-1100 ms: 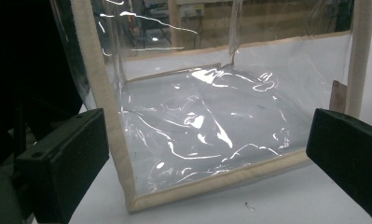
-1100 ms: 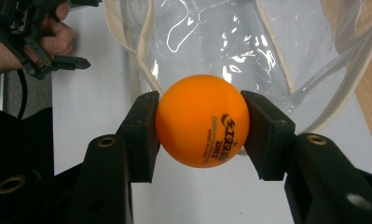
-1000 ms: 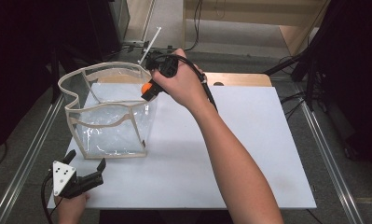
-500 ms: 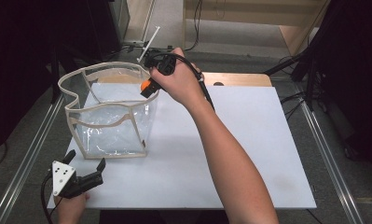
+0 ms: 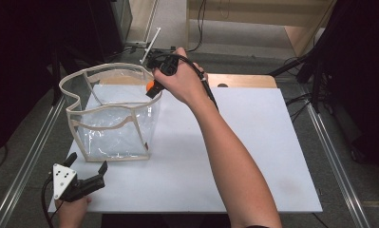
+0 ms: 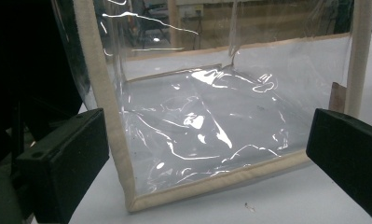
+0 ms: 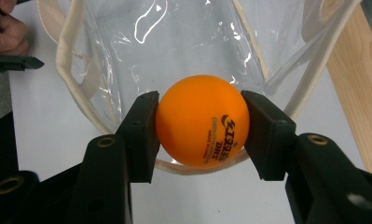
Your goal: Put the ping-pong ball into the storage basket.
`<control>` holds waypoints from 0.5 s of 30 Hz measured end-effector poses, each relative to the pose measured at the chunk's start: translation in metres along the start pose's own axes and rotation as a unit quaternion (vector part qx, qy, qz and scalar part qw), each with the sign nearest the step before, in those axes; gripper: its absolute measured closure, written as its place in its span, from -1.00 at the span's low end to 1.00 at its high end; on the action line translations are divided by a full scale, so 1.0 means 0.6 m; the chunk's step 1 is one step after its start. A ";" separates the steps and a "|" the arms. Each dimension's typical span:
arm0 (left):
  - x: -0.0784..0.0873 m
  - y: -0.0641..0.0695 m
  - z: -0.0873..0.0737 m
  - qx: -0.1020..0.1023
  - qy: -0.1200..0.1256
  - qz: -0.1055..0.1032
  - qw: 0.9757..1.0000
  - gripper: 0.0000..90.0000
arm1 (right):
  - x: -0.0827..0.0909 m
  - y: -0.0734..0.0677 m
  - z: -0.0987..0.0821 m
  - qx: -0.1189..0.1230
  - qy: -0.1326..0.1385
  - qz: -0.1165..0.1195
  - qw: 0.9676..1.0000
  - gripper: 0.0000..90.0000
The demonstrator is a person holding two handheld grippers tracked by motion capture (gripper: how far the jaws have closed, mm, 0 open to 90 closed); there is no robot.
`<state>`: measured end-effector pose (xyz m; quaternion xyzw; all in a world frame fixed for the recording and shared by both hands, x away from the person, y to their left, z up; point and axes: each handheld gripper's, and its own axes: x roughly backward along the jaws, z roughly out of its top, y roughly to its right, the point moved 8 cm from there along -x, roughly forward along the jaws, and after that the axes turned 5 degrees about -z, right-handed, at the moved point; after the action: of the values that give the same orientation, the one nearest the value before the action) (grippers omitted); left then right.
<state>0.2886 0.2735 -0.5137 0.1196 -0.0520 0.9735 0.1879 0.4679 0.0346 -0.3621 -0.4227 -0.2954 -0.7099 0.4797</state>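
A clear plastic bag (image 5: 112, 114) with cream fabric trim stands open on the white table (image 5: 253, 142). My right gripper (image 5: 151, 88) hangs at the bag's right rim, shut on an orange ping-pong ball (image 7: 202, 120) (image 5: 150, 86). In the right gripper view the ball sits over the bag's rim (image 7: 67, 60), with the open mouth beyond it. My left gripper (image 5: 87, 175) rests near the table's front left corner, open and holding nothing. In the left gripper view its jaws frame the bag's lower front corner (image 6: 132, 203).
A wooden board (image 5: 241, 80) lies at the table's far edge. Metal rails (image 5: 30, 156) run along both sides of the table. The white surface to the right of the bag is bare.
My right gripper and the ball have barely shifted at the bag's rim. The left gripper has stayed still.
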 end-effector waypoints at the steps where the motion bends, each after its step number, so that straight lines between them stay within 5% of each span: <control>1: 0.000 0.000 0.000 0.000 0.000 0.000 1.000 -1.00 | -0.001 0.001 -0.002 -0.001 -0.003 0.000 1.000 0.00; 15: 0.000 0.000 0.000 -0.002 -0.001 -0.001 1.000 -1.00 | 0.031 -0.016 -0.015 -0.006 0.029 -0.012 0.999 -0.57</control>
<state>0.2885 0.2733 -0.5138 0.1202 -0.0544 0.9731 0.1888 0.4528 0.0225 -0.3497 -0.4013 -0.2820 -0.7291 0.4773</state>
